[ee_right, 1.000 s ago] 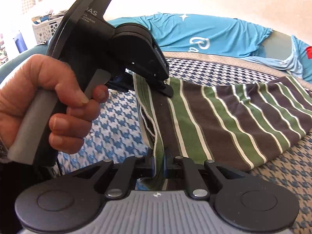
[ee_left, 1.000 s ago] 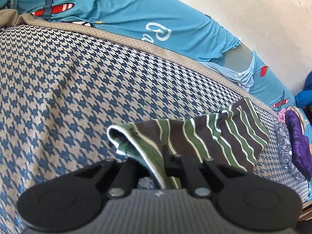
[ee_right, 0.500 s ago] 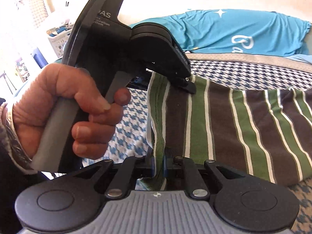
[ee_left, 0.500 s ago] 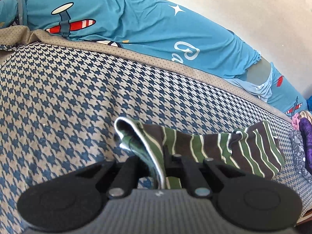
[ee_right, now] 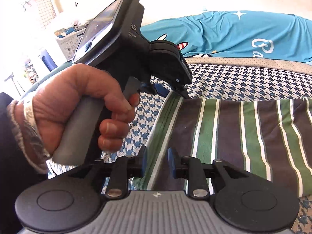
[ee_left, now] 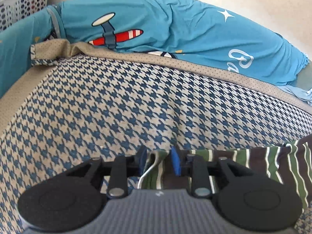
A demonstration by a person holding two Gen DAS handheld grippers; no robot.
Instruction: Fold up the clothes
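Observation:
A shirt striped in green, brown and white (ee_right: 243,136) lies spread flat on the houndstooth bed cover (ee_right: 243,83). In the right wrist view its left hem runs between the fingers of my right gripper (ee_right: 158,160). Those jaws are opening and the blue pads (ee_right: 171,161) stand clear of the cloth. A hand holds my left gripper (ee_right: 171,91) at the far corner of the same hem. In the left wrist view the shirt (ee_left: 263,161) shows only low and to the right. Its white-edged hem sits loose between the left gripper (ee_left: 159,159), whose jaws are opening too.
A turquoise cloth with an aeroplane print (ee_left: 175,25) is bunched along the far side of the bed against the wall. A perforated white laundry basket (ee_left: 21,3) stands beyond the bed's left end. The bed cover (ee_left: 136,107) stretches bare ahead of the left gripper.
Both grippers were shut on the shirt's hem and have parted their jaws. The lifted hem has come down onto the cover. The left wrist view has swung left, so the shirt sits lower in it.

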